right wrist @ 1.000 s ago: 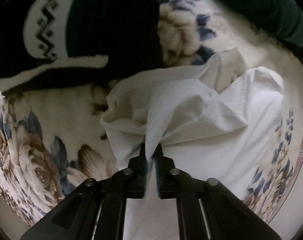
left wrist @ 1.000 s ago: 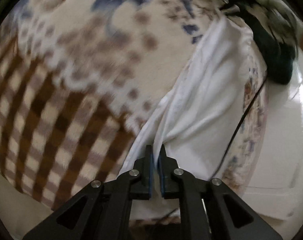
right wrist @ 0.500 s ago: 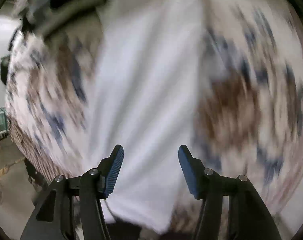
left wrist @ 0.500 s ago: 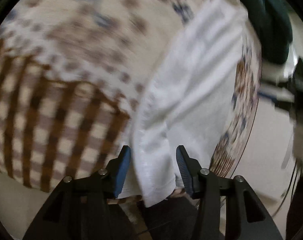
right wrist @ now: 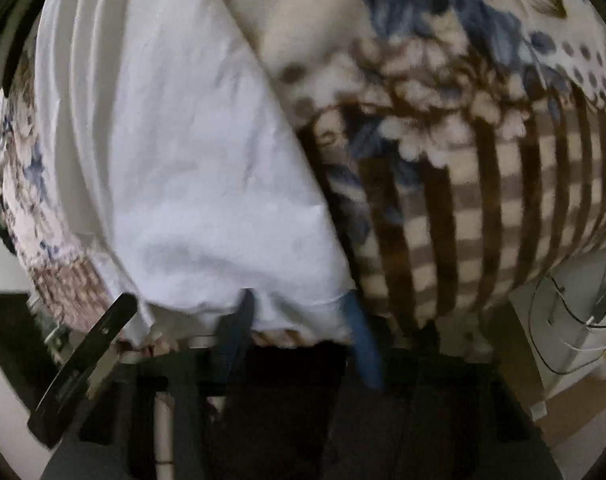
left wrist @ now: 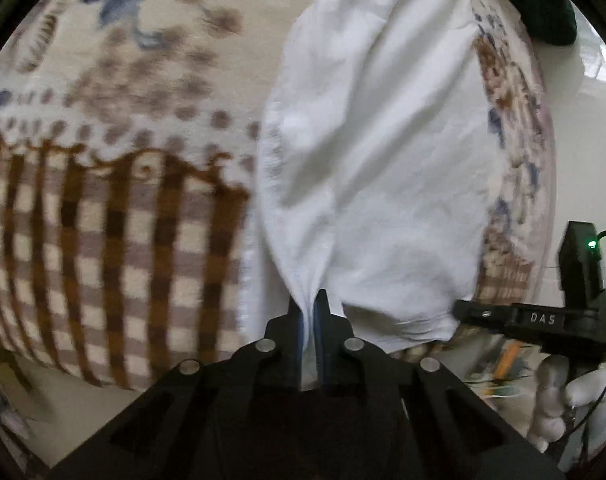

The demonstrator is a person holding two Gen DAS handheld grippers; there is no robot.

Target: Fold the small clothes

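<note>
A white garment (left wrist: 375,152) lies lengthwise on a floral and brown-checked blanket (left wrist: 115,216). My left gripper (left wrist: 311,308) is shut on the garment's near hem, which bunches between the blue pads. In the right wrist view the same white garment (right wrist: 191,168) lies to the left of centre, with its near hem at the blanket's edge. My right gripper (right wrist: 299,312) is open with the hem lying between its blue fingers (right wrist: 363,340), blurred. The right gripper's black body (left wrist: 543,320) also shows at the right of the left wrist view.
A dark green cloth (left wrist: 543,4) lies at the far right corner of the blanket. The blanket's checked border (right wrist: 483,216) hangs over the near edge. Pale floor (left wrist: 591,92) lies to the right. Wires and a cardboard box (right wrist: 575,408) sit at lower right.
Both grippers let go of the garment and opened. The left has since shut again on the near hem. The right stays open at the hem.
</note>
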